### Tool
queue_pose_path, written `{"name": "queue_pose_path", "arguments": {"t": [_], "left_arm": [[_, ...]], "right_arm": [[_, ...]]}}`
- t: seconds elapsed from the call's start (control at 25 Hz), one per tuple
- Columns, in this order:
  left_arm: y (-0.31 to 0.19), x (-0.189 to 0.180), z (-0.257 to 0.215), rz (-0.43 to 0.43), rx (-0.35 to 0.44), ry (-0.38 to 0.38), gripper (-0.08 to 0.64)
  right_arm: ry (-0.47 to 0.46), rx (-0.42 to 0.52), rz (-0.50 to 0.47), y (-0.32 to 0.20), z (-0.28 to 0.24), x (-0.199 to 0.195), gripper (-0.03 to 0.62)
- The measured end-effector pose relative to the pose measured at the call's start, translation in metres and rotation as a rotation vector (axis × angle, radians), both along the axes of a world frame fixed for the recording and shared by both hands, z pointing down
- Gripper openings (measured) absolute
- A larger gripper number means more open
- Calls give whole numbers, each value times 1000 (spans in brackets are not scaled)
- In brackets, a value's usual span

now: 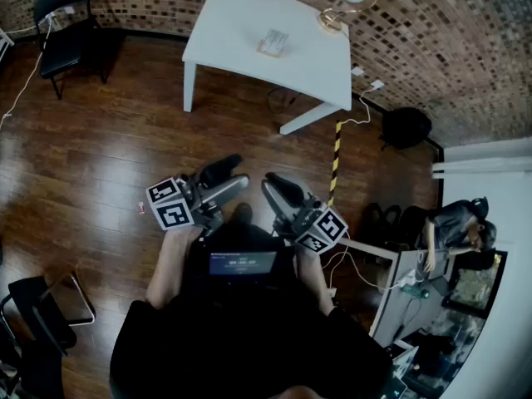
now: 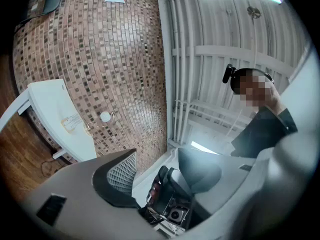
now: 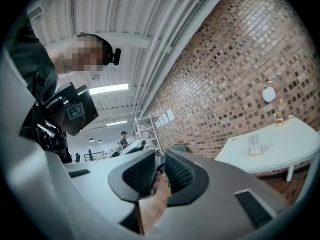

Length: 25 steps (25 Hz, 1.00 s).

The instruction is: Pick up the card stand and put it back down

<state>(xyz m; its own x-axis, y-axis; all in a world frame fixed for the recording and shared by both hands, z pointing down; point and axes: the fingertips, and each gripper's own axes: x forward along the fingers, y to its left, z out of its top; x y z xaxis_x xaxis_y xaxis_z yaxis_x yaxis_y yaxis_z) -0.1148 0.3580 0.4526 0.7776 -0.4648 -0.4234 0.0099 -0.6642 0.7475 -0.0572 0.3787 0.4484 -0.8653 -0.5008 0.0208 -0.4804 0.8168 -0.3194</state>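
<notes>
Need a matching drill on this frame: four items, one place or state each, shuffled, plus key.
Items
1. card stand
2. black chair
3. left hand-held gripper
4. right hand-held gripper

Place or state
A. jaws together, nothing held
B. on the white table
C. jaws apart, nothing held
D. on the wood floor, far left of the head view

Pairs: 1-B, 2-D, 3-C, 4-A

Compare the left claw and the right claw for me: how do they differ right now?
The left claw has its jaws wide apart; the right claw has its jaws nearly together. The left claw tilts upward toward wall and ceiling; the right claw points about level, with the white table off to one side. Shared: both are empty, held close to the person's body, far from the card stand on that table.
</notes>
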Motion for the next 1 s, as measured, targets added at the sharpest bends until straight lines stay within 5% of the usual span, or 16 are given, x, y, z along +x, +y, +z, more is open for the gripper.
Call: {"name": "queue_pose_path", "arguments": {"t": [0.48, 1.0], "left_arm": [[-14, 7, 7, 25, -8, -60, 255], [-116, 98, 18, -2, -74, -189, 255]], "right_arm": [[39, -34, 63, -32, 19, 27, 119], [-64, -77, 13, -146, 44, 117, 161]]}}
